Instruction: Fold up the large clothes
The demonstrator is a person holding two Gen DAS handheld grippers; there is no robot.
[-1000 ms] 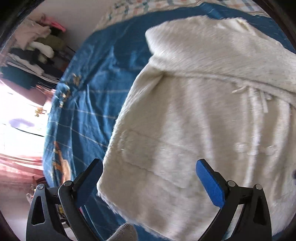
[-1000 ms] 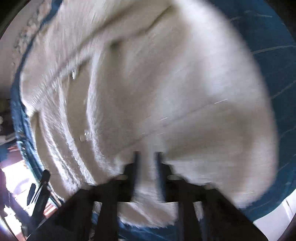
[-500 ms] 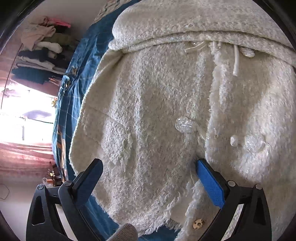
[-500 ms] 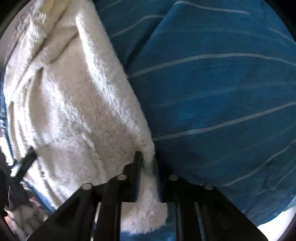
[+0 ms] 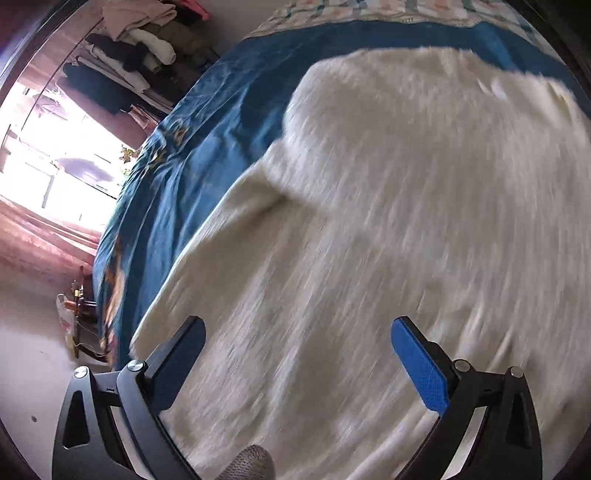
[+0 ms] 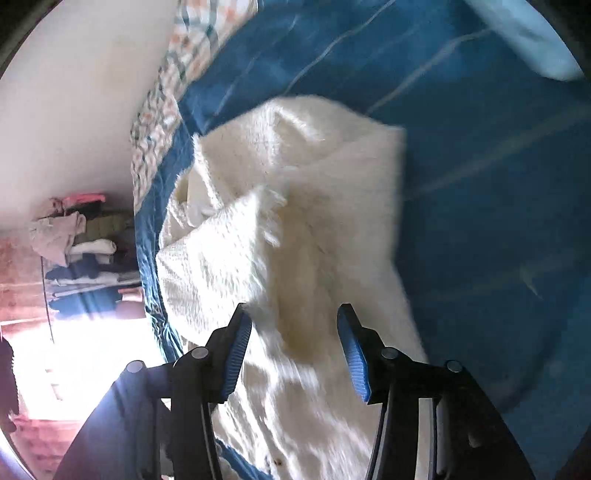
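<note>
Left wrist view. The left gripper, with blue-padded black fingers, is spread wide and grasps nothing. The fluffy cream-white knitted garment fills the field directly ahead of and beneath the fingers, lying on the blue striped bedspread, which extends to the gripper's left. Motion blur hides the knit's detail. A heap of mixed clothes lies far ahead to the upper left, beside a bright window.

Right wrist view. The right gripper is likewise released, its ribbed blue pads parted with nothing between them. The garment lies just ahead of and under the fingers, in a bunched, uneven fold with a raised ridge ahead and left. Bare bedspread spreads to the gripper's right.

Risk. With neither gripper restraining it, the thick pile may spring the fold back open. A subsequent grasp could also catch only the top layer of the bunched ridge, dragging the layers askew and spoiling the fold.
</note>
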